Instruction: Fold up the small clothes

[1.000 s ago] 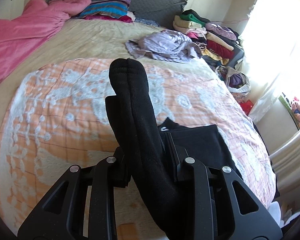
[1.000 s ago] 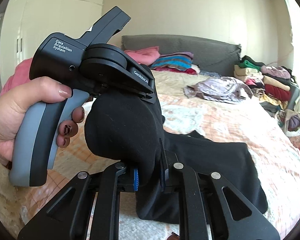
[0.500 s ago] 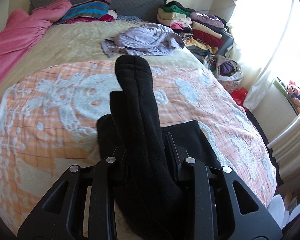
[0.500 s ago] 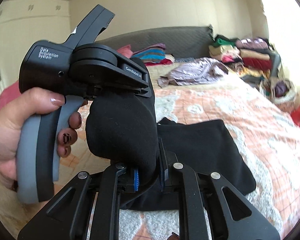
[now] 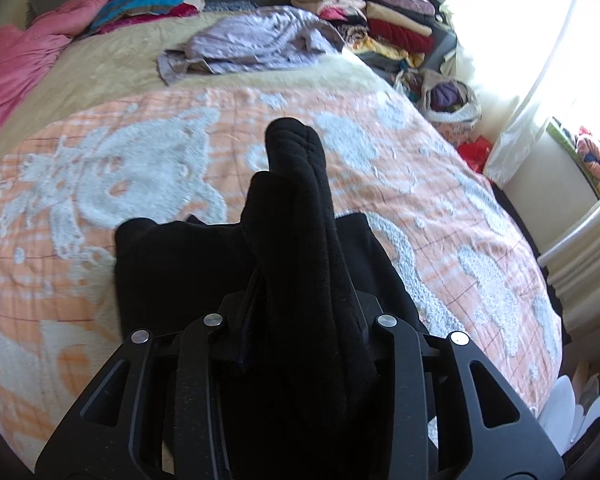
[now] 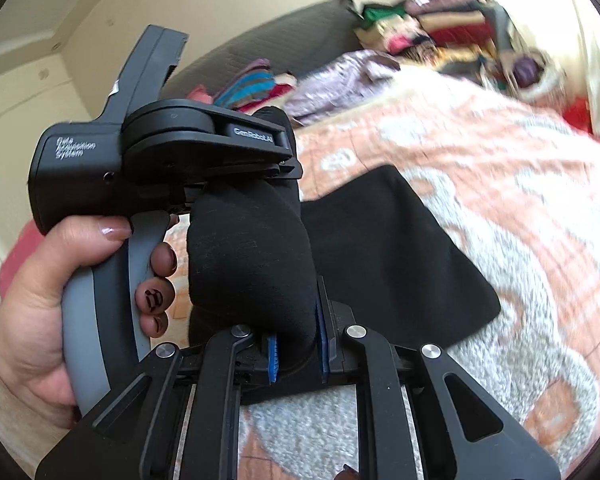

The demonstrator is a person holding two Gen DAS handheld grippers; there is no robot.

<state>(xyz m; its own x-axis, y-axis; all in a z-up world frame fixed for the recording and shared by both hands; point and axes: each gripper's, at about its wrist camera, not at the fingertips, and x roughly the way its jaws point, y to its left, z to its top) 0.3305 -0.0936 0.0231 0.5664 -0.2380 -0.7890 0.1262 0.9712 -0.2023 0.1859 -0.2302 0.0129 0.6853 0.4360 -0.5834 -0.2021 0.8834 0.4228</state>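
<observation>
Right wrist: both claws apparently clamp black sock (image 6: 252,256).

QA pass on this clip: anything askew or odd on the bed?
Mostly the crumpled lilac garment, loose and unfolded near the head of the bed. The black socks stick up between both grippers' jaws, over a flat black folded cloth. Nothing spilled or damaged.

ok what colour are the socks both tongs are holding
Plain black socks, no visible pattern. They show best in the left wrist view.
</observation>
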